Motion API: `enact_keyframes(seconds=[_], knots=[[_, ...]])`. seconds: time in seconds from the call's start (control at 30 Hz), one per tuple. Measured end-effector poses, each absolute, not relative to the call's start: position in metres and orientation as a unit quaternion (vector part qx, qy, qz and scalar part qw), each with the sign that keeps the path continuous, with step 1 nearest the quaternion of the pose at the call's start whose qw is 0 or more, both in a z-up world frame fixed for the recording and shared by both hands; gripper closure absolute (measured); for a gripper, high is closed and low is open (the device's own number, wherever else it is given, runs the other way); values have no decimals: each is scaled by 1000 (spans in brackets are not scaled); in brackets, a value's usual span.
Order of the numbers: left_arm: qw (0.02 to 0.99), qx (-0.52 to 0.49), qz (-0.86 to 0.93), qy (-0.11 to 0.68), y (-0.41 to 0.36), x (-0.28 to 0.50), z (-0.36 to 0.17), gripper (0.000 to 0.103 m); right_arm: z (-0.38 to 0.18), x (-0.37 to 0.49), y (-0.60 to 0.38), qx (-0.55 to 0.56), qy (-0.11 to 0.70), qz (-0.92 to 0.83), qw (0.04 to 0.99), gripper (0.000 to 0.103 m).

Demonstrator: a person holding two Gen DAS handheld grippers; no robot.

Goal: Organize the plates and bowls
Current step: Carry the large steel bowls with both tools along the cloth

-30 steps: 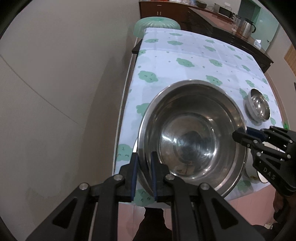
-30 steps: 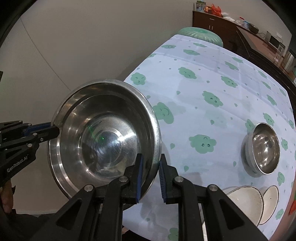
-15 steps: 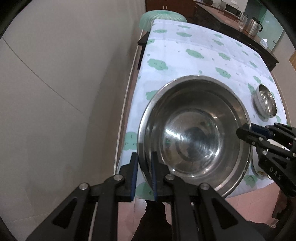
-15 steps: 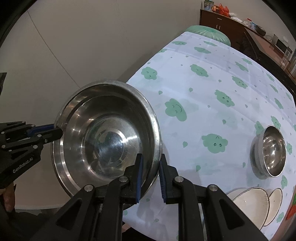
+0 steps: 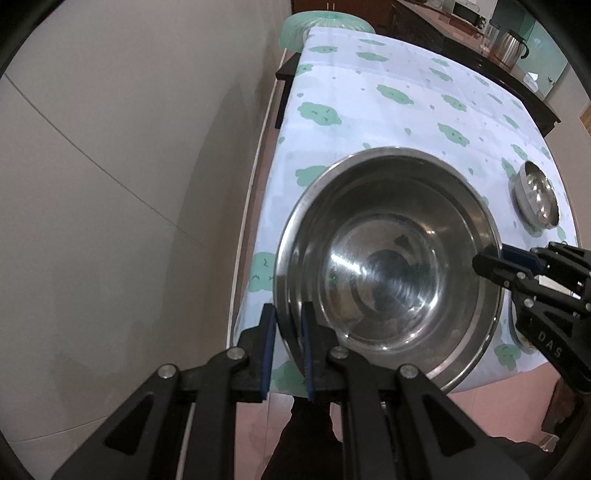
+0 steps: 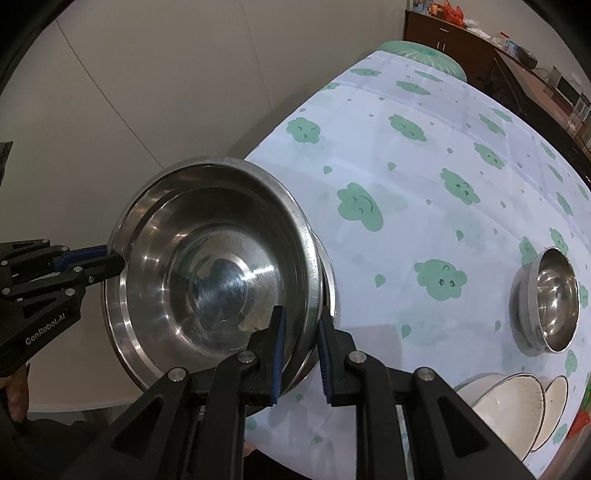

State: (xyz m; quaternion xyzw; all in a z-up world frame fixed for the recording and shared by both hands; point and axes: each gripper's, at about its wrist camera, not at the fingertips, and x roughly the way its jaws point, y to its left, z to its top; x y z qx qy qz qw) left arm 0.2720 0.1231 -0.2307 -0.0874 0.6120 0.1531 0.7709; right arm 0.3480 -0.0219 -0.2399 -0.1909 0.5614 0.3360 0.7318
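Note:
A large steel bowl (image 5: 388,258) (image 6: 207,280) hangs over the near left corner of the table with the cloud-print cloth (image 5: 369,110) (image 6: 406,166). My left gripper (image 5: 287,310) (image 6: 110,262) is shut on the bowl's left rim. On the opposite rim, my right gripper (image 6: 300,314) (image 5: 491,258) is also shut. A small steel bowl (image 5: 535,192) (image 6: 550,295) rests on the cloth to the right. White ceramic bowls (image 6: 509,402) sit at the near right edge.
A pale wall runs along the table's left side. A green stool (image 5: 325,26) stands at the far end. A dark wooden cabinet (image 5: 461,44) with a kettle (image 5: 509,44) lines the back right. A person's dark clothing (image 5: 303,435) shows below.
Both grippers have sunk a little with the large bowl, toward the table's near corner. Both grips are unchanged.

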Motion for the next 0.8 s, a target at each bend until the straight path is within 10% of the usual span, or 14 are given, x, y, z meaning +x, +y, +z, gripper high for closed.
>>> enact_keyframes(seconds=[0.8], knots=[[752, -86, 138, 639, 123, 281, -261, 93, -261, 355, -18, -200, 585, 328, 715, 85]])
